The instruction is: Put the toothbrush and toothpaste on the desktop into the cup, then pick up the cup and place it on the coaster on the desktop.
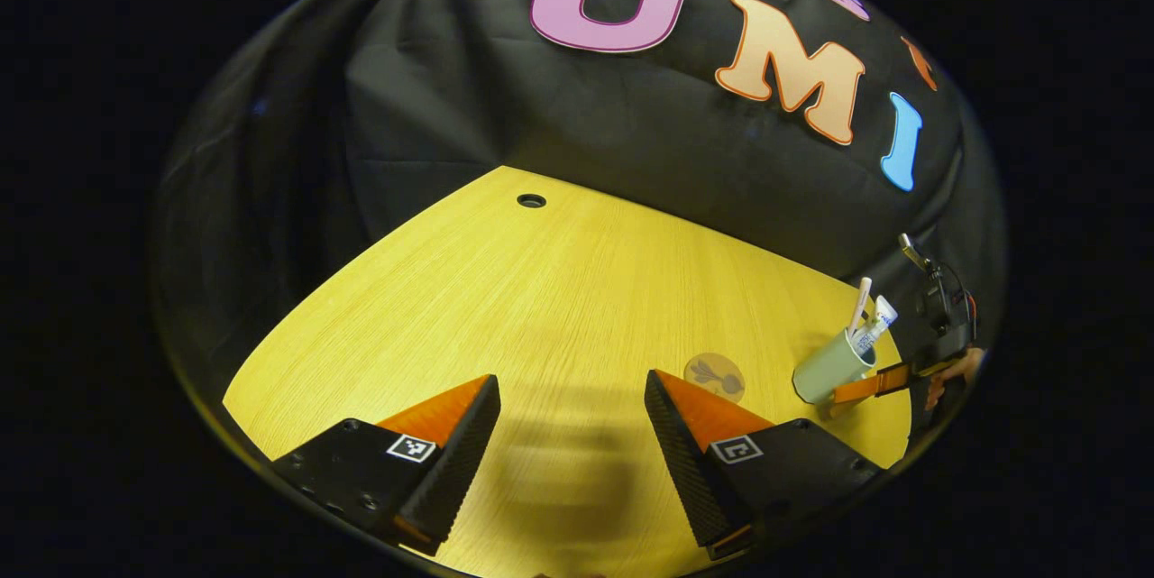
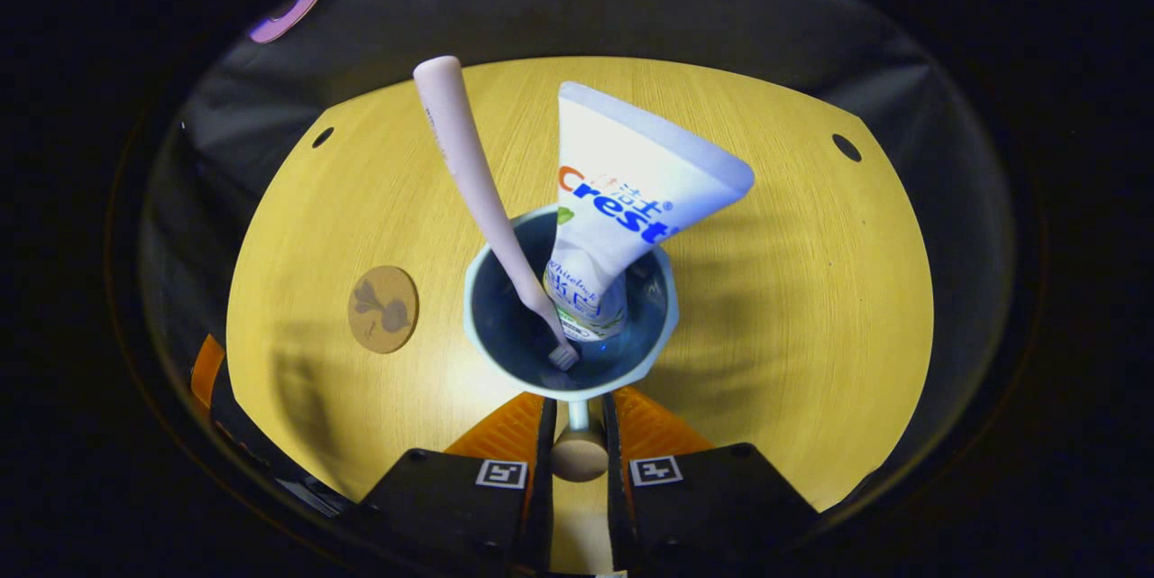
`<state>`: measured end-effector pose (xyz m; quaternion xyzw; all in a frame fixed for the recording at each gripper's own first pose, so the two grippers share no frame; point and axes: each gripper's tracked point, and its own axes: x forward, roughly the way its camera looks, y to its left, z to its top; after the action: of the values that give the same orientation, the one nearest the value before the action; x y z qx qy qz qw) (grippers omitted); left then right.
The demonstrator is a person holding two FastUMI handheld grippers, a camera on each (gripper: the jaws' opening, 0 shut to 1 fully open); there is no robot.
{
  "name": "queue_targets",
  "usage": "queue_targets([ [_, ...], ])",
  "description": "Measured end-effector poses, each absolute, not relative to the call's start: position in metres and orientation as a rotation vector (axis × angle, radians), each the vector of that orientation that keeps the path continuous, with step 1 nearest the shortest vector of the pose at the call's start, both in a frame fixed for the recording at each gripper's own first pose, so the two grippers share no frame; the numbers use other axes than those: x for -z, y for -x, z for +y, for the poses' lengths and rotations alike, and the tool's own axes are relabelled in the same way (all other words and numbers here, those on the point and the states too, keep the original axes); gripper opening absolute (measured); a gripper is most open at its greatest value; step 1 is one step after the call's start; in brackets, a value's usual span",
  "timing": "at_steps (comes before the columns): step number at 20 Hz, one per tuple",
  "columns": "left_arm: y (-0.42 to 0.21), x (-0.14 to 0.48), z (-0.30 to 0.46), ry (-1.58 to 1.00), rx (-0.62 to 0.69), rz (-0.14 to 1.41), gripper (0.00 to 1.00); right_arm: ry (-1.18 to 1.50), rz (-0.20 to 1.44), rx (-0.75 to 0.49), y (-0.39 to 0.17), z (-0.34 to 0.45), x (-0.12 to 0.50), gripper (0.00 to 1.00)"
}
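From the left gripper view, the left gripper (image 1: 572, 434) hangs low over the yellow tabletop (image 1: 505, 289) with its jaws spread wide and nothing between them. Just past its right-hand finger lies the round coaster (image 1: 714, 376), bare. Farther off, near the table's edge, the pale green cup (image 1: 831, 369) stands with the toothbrush (image 1: 859, 303) and toothpaste (image 1: 879, 321) poking out of its mouth, and the right gripper (image 1: 870, 387) reaches in at its side, a hand (image 1: 956, 371) behind it.

From the right gripper view, looking down into the cup (image 2: 482, 289), the toothbrush (image 2: 469, 172) leans to one side, bristles at the bottom, and the toothpaste (image 2: 631, 199) stands cap-down beside it. The right gripper (image 2: 577, 434) has its jaws drawn close together on what looks like the cup's handle (image 2: 577, 454), both fingers pressed against it. The coaster (image 2: 383, 308) sits near the cup, apart from it.

So the loading looks done and the carry is the step in hand; I cannot tell whether the cup has left the tabletop. Next I'd expect a level lift and a short sideways move to the coaster, kept upright so the tall things don't tip it, then a centred set-down.
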<state>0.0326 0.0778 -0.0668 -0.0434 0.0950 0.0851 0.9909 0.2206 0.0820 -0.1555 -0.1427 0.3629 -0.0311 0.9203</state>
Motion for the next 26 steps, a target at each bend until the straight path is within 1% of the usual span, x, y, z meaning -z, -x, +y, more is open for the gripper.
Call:
queue_targets([
  [6, -0.032, 0.067, 0.082, 0.085, -0.141, 0.202, 0.94, 0.351, 0.708, -0.063, -0.218, 0.118, 0.154, 0.27],
  [7, -0.033, 0.067, 0.085, 0.087, -0.139, 0.201, 0.94, 0.356, 0.699, -0.086, -0.215, 0.124, 0.149, 0.26],
  [8, -0.032, 0.066, 0.087, 0.089, -0.136, 0.198, 0.94, 0.366, 0.695, -0.099, -0.215, 0.129, 0.143, 0.27],
  [9, -0.03, 0.064, 0.087, 0.09, -0.135, 0.195, 0.94, 0.376, 0.692, -0.115, -0.213, 0.126, 0.138, 0.23],
  [10, -0.028, 0.064, 0.088, 0.094, -0.135, 0.19, 0.94, 0.393, 0.685, -0.127, -0.214, 0.123, 0.138, 0.23],
  [12, -0.027, 0.065, 0.091, 0.114, -0.132, 0.193, 0.94, 0.4, 0.698, -0.12, -0.207, 0.115, 0.143, 0.23],
  [22, -0.032, 0.071, 0.097, 0.115, -0.136, 0.207, 0.94, 0.433, 0.742, -0.067, -0.211, 0.106, 0.153, 0.23],
  [23, -0.032, 0.071, 0.097, 0.116, -0.136, 0.208, 0.94, 0.43, 0.743, -0.067, -0.211, 0.106, 0.155, 0.2],
  [26, -0.034, 0.074, 0.096, 0.117, -0.131, 0.216, 0.94, 0.438, 0.75, -0.064, -0.213, 0.102, 0.156, 0.19],
])
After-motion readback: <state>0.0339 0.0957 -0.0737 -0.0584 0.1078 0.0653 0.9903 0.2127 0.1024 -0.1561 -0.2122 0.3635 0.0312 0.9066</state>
